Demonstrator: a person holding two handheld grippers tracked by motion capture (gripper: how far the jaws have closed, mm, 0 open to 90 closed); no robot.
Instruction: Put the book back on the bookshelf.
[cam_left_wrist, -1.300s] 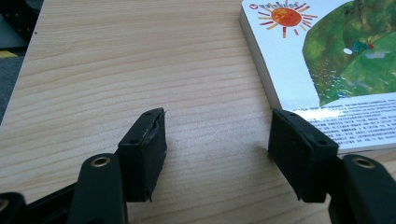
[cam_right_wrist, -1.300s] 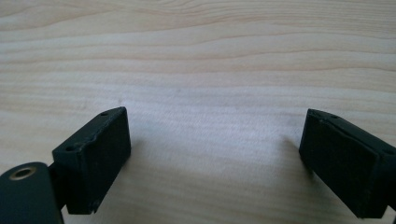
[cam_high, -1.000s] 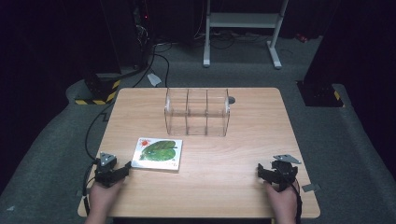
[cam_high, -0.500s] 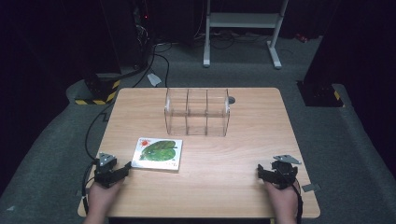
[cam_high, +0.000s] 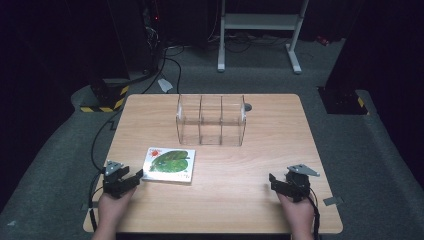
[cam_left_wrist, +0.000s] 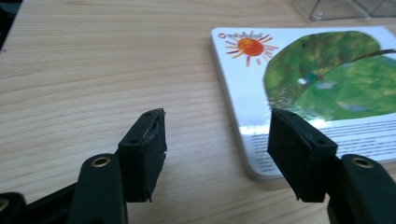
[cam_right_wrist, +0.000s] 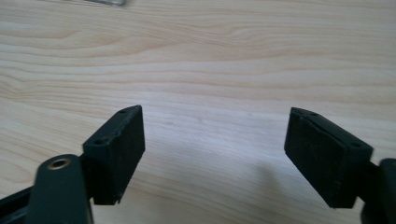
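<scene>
A thin book (cam_high: 169, 164) with a white cover, a green leaf and an orange sun lies flat on the wooden table (cam_high: 240, 200), left of centre. My left gripper (cam_high: 134, 176) rests on the table just left of the book, open. In the left gripper view the left gripper (cam_left_wrist: 217, 121) has its right-hand jaw in front of the book's (cam_left_wrist: 317, 79) near corner, and nothing is gripped. My right gripper (cam_high: 274, 181) sits near the table's front right. The right gripper (cam_right_wrist: 215, 116) is open over bare wood; its jaws have just been closing, with nothing between them.
A clear plastic organizer (cam_high: 211, 120) with three compartments stands upright at the table's back centre; its base edge (cam_left_wrist: 345, 8) shows beyond the book. A person's hands hold both grippers at the front edge. Cables trail off the table's left side.
</scene>
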